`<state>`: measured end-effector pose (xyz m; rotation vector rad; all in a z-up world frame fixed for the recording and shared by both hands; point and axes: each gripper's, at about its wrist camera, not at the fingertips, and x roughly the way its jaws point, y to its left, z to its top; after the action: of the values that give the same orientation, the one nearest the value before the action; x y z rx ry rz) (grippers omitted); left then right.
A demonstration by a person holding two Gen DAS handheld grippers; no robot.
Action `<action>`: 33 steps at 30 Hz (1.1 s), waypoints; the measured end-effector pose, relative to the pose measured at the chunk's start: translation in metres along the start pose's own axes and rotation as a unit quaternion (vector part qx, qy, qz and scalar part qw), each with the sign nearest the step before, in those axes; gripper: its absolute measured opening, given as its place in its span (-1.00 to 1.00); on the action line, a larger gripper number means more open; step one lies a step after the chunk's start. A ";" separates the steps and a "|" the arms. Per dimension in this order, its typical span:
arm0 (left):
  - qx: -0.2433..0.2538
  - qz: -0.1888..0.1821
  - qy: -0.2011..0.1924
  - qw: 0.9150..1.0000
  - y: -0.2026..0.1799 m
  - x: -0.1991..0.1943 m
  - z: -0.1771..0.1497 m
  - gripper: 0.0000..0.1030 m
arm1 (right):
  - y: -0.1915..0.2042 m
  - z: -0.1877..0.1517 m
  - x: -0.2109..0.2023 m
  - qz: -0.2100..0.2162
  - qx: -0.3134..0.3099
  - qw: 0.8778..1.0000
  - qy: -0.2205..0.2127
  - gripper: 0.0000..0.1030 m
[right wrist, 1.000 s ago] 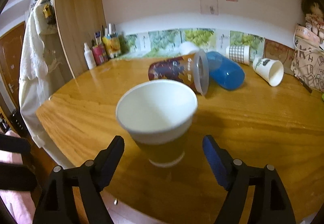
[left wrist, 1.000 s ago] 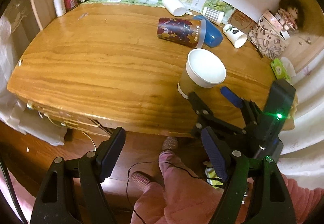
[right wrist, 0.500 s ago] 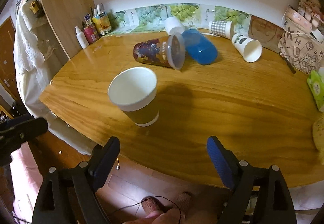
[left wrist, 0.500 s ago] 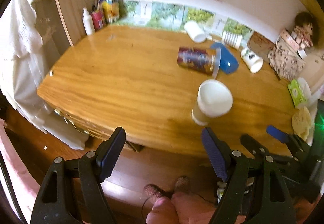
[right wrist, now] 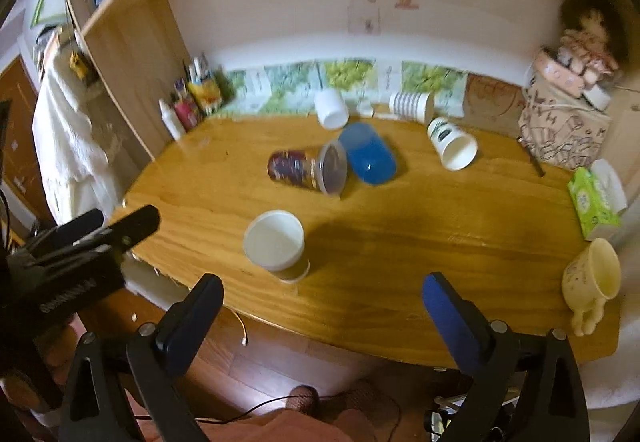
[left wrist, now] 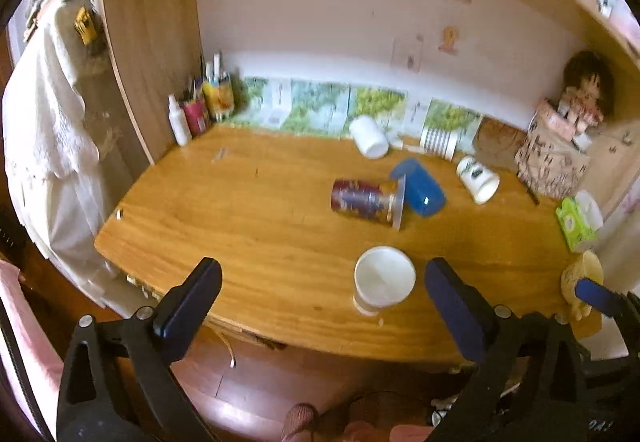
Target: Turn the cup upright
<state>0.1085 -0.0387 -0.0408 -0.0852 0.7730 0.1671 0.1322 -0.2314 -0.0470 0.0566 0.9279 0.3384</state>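
Observation:
A paper cup (left wrist: 383,279) with a white inside and a tan sleeve stands upright near the front edge of the wooden table (left wrist: 260,226); it also shows in the right wrist view (right wrist: 276,244). My left gripper (left wrist: 320,306) is open and empty, held back off the table's front edge. My right gripper (right wrist: 322,306) is open and empty, also back from the edge, with the cup ahead and left of its middle. The left gripper's body (right wrist: 72,254) shows at the left of the right wrist view.
Lying on their sides behind the cup: a dark printed tumbler (left wrist: 366,200), a blue cup (left wrist: 420,188), a white cup (left wrist: 478,180), a striped cup (left wrist: 438,140) and a white one (left wrist: 370,138). Bottles (left wrist: 200,106) stand back left. A yellow mug (right wrist: 592,278), tissue pack (right wrist: 594,198) and patterned bag (right wrist: 564,130) sit right.
Both grippers have drawn back and risen away from the upright paper cup, which stays in place. The views now take in the whole table and the shelf above.

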 end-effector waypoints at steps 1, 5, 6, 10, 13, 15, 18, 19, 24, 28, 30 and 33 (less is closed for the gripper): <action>0.003 0.001 -0.007 1.000 0.001 -0.003 0.002 0.98 | 0.002 0.001 -0.004 -0.003 0.002 1.000 -0.006 0.95; 0.019 0.023 -0.046 0.999 0.012 -0.022 0.008 0.99 | 0.014 -0.004 -0.028 -0.038 0.024 0.998 -0.043 0.99; 0.020 0.031 -0.055 0.998 0.017 -0.027 0.007 0.99 | 0.017 -0.006 -0.032 -0.043 0.032 0.997 -0.054 0.99; 0.043 0.042 -0.089 0.994 0.032 -0.043 0.001 0.99 | 0.033 -0.016 -0.044 -0.073 0.061 0.993 -0.076 0.99; 0.047 0.025 -0.103 0.993 0.045 -0.054 -0.006 0.99 | 0.052 -0.028 -0.053 -0.084 0.080 0.989 -0.089 0.99; 0.039 0.015 -0.105 0.994 0.054 -0.059 -0.008 0.99 | 0.061 -0.033 -0.057 -0.084 0.086 0.988 -0.098 0.99; 0.025 0.011 -0.106 0.994 0.064 -0.066 -0.010 0.99 | 0.076 -0.040 -0.063 -0.094 0.084 0.986 -0.105 0.99; 0.019 0.011 -0.109 0.994 0.066 -0.068 -0.011 0.99 | 0.081 -0.042 -0.067 -0.097 0.082 0.986 -0.109 0.99; 0.008 0.009 -0.124 0.992 0.065 -0.079 -0.015 0.99 | 0.091 -0.049 -0.084 -0.111 0.070 0.980 -0.147 0.99; 0.004 0.007 -0.133 0.991 0.062 -0.086 -0.019 0.99 | 0.089 -0.050 -0.093 -0.109 0.076 0.977 -0.165 0.99; 0.005 0.005 -0.138 0.990 0.060 -0.087 -0.022 0.99 | 0.088 -0.051 -0.094 -0.111 0.073 0.976 -0.171 0.99; 0.004 0.006 -0.142 0.990 0.056 -0.086 -0.021 0.99 | 0.085 -0.054 -0.093 -0.109 0.071 0.976 -0.175 0.99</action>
<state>0.0237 0.0031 0.0033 -0.0482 0.4905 0.1829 0.0164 -0.1846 0.0089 0.1388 0.5992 0.0528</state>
